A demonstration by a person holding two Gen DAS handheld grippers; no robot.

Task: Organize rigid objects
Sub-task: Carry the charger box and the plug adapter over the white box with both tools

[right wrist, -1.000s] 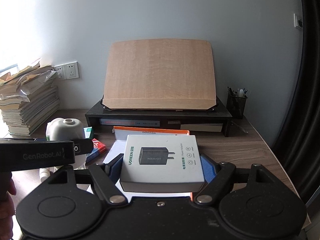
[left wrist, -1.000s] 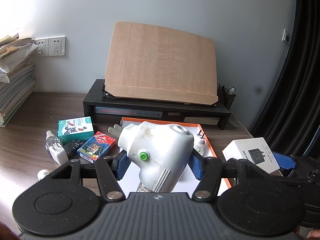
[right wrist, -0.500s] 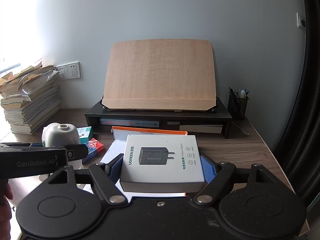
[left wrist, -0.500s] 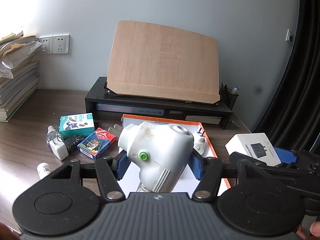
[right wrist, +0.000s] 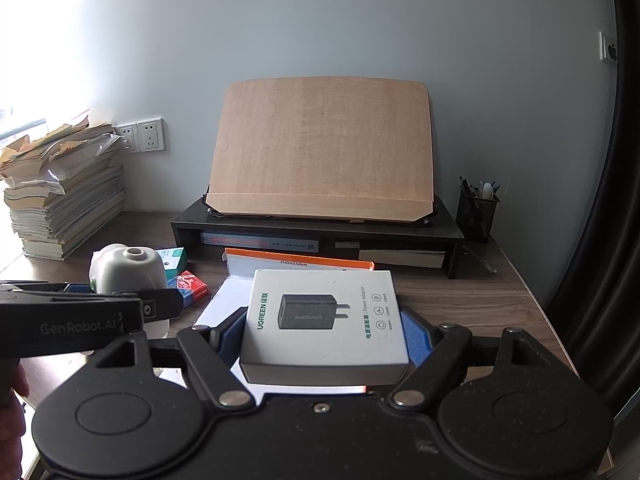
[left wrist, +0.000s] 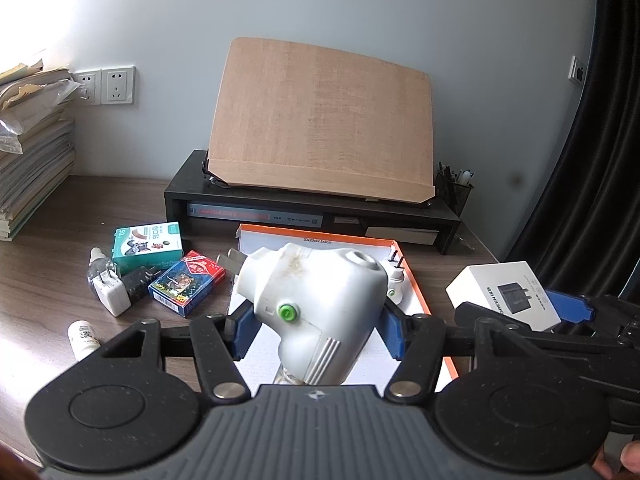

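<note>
A stained white plug-in device (left wrist: 316, 304) with a green button is clamped in the left gripper (left wrist: 316, 330); the white charger box (right wrist: 324, 324) is gripped by the right gripper (right wrist: 324, 338).

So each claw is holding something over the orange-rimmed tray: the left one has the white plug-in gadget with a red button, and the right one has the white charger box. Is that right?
Nearly. The button on the white plug-in gadget is green, not red, as the left wrist view shows. The rest holds: the left gripper grips it and the right gripper grips the white charger box, both over the orange-rimmed tray.
</note>
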